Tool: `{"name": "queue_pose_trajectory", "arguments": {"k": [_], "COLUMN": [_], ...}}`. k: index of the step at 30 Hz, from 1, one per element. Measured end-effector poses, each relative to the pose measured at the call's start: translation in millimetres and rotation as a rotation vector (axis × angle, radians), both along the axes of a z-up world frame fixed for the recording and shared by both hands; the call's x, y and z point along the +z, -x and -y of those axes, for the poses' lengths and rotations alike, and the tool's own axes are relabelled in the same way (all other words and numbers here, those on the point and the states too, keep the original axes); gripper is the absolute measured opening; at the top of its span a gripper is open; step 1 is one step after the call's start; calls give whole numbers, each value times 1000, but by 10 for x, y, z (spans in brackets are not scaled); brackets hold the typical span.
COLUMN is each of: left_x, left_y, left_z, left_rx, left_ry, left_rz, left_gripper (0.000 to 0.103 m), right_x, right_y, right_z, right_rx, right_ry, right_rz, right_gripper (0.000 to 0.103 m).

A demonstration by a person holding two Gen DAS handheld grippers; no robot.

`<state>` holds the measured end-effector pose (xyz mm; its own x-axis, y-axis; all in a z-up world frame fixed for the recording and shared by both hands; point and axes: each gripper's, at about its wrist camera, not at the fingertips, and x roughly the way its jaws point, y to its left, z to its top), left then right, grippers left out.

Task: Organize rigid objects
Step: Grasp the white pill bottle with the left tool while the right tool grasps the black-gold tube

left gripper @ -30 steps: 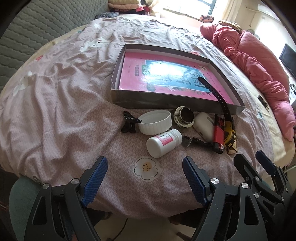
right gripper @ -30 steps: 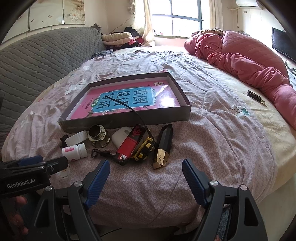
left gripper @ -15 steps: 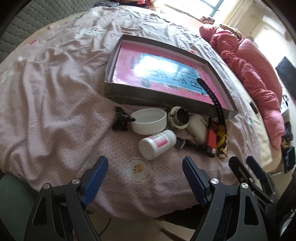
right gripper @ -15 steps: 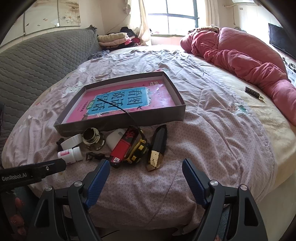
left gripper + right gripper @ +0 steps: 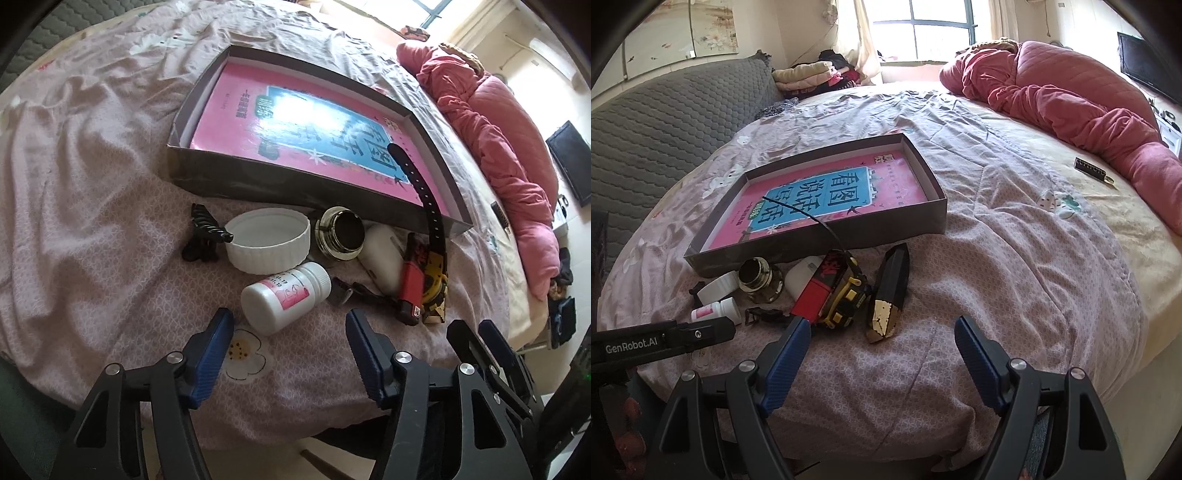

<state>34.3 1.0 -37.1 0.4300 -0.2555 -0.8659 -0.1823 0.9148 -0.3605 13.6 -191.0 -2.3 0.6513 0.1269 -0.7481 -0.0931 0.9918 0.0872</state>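
Nearest in the left wrist view, the left gripper (image 5: 290, 334) hangs over the bed edge with its blue ribbed fingers (image 5: 212, 354) part-way apart; its jaws have just been closing, and nothing sits between them, the pads clear of everything. Just beyond its tips lies a small white plastic pill bottle with a pink label (image 5: 286, 297) on its side on the mauve patterned bedspread (image 5: 92, 206). Behind that bottle sits a white ribbed jar lid (image 5: 267, 245), open side up, with a black plastic hair claw (image 5: 203, 238) touching its left side and a brass-coloured round metal cap (image 5: 340, 234) to its right. The right wrist view shows the right gripper (image 5: 882, 341) with its fingers spread wide and empty, and only this view shows clearly the long black faceted case with a gold end (image 5: 890, 291), lying just beyond the tips. Left of it lie a yellow and black tape measure (image 5: 846, 299) and a red rectangular lighter (image 5: 822, 286), close together, with a white oval object (image 5: 803, 275) behind. A thin black perforated strap (image 5: 421, 188) rises from this cluster over the near wall of the shallow grey cardboard box lid (image 5: 258, 186), which holds a pink book with a blue title panel (image 5: 827, 195). Farther off, the right view alone shows a small dark bar-shaped object (image 5: 1089, 168) near a heaped pink quilted duvet (image 5: 1063, 96).
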Motion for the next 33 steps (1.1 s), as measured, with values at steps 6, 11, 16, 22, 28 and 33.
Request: {"name": "queue_pose_trajectory", "arguments": {"k": [6, 11, 16, 22, 28, 33], "left_x": [-29, -25, -40, -72, -83, -90], "left_y": [-101, -139, -135, -115, -118, -102], "left_z": [51, 45, 21, 27, 13, -11], "left_rx": [-23, -33, -39, -46, -41, -39], "left_ry": [-21, 1, 9, 2, 6, 15], "left_rz": [-2, -3, -2, -2, -2, -2], "left_gripper": [50, 41, 38, 36, 35, 35], "right_x": [-35, -75, -174, -166, -165, -228], "right_y": [-57, -173, -294, -310, -305, -312], "right_z": [48, 99, 118, 88, 35, -3], "right_rx": [-14, -42, -46, -13, 25, 44], "right_ry": [-5, 24, 51, 55, 56, 59], "right_rz": [-11, -25, -82, -80, -102, -138], "right_gripper": [80, 80, 80, 65, 53, 53]}}
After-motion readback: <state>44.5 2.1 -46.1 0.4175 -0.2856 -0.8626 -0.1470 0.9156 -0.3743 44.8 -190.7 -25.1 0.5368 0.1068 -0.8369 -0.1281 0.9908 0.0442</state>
